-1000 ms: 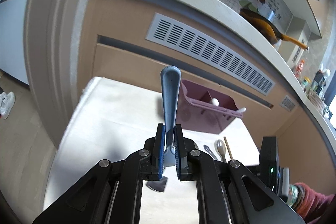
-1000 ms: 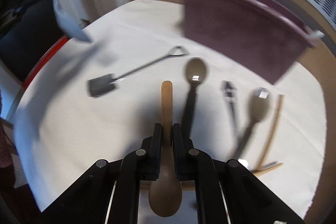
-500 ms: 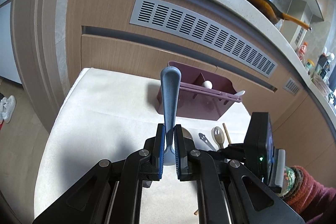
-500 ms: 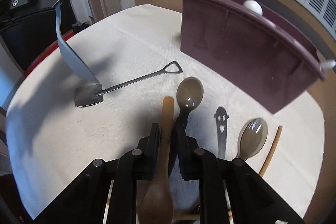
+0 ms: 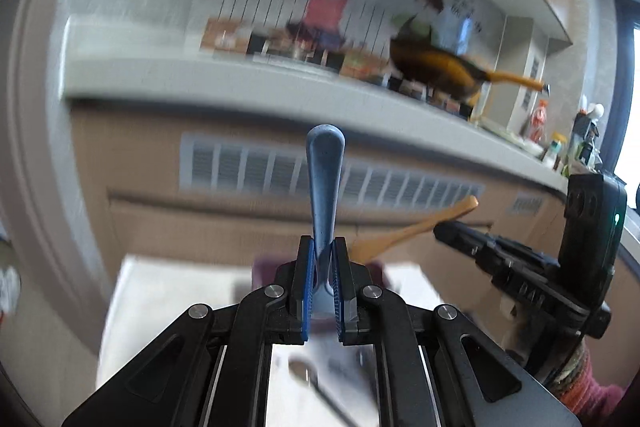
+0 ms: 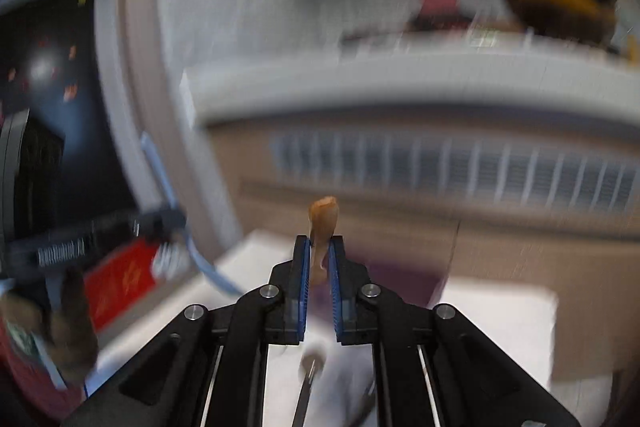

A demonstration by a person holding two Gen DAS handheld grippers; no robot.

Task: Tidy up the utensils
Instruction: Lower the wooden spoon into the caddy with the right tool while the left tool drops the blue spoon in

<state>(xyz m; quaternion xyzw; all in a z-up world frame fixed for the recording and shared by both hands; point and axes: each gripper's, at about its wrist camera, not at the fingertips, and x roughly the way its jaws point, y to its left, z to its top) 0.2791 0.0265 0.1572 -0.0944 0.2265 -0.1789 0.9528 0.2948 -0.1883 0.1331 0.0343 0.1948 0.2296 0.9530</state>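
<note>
A grey countertop (image 5: 224, 83) is seen beyond and above the tool tips, with a slatted vent panel (image 5: 248, 171) set below it. A dark pan (image 5: 432, 67) is placed on the counter, up and right. A cartoon wall picture (image 5: 332, 3) is hung higher still.

Cabinet front (image 5: 248, 219) blocks ahead; right gripper (image 5: 440, 229) crowds right side.

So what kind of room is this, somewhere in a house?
Most likely a home kitchen. A long countertop carries a pan with an orange handle and some bottles, above wooden cabinet fronts with a vent grille. A cartoon picture decorates the wall behind.
</note>
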